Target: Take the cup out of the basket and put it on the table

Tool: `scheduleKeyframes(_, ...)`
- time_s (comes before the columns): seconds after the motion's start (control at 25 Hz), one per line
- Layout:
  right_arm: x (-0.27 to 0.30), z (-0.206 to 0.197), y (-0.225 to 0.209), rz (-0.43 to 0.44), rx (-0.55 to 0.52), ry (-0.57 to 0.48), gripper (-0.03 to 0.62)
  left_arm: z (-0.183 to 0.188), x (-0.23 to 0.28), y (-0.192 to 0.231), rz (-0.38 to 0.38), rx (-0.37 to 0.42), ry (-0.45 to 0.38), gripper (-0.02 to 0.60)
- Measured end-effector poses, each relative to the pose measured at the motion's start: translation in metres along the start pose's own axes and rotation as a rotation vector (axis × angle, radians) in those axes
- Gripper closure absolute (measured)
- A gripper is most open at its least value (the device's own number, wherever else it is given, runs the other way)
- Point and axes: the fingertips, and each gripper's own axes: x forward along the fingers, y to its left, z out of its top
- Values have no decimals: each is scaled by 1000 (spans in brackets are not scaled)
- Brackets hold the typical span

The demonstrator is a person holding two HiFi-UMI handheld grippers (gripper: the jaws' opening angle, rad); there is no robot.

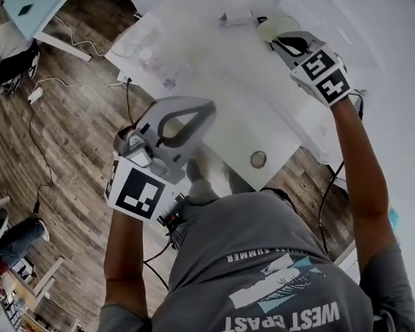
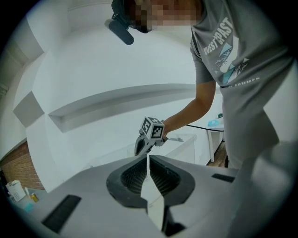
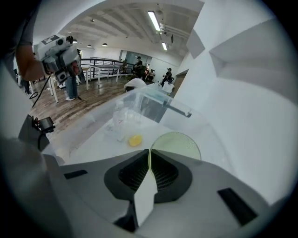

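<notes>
A pale green cup (image 1: 273,28) is at the far side of the white table (image 1: 232,104). My right gripper (image 1: 280,44) reaches to it from the near side. In the right gripper view the cup (image 3: 179,145) shows as a green round mouth just past the jaws, and its near wall runs into the slit of my right gripper (image 3: 149,155), which is shut on it. The clear plastic basket (image 1: 144,50) stands at the table's left end, apart from the cup. My left gripper (image 1: 206,113) is held over the table's near left edge, shut (image 2: 147,159) and holding nothing.
A small round metal thing (image 1: 258,159) lies near the table's front edge. A small yellow thing (image 3: 135,140) and a clear vessel (image 3: 120,120) sit by the basket (image 3: 144,104). A white wall runs along the table's right side. Cables lie on the wooden floor (image 1: 58,136).
</notes>
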Motion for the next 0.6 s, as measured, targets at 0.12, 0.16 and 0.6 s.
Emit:
scheduleKeyframes(0.12, -35, 25, 6, -53, -9, -67, 565, 2, -2, -4, -16, 7, -16, 571)
scheduleKeyframes(0.16, -46, 32, 8, -69, -14, -87, 565, 3, -4, -6, -22, 13, -17, 571)
scheduleKeyframes(0.6, -146, 88, 54, -190, -73, -243, 565, 9, -21, -22, -49, 76, -37, 571)
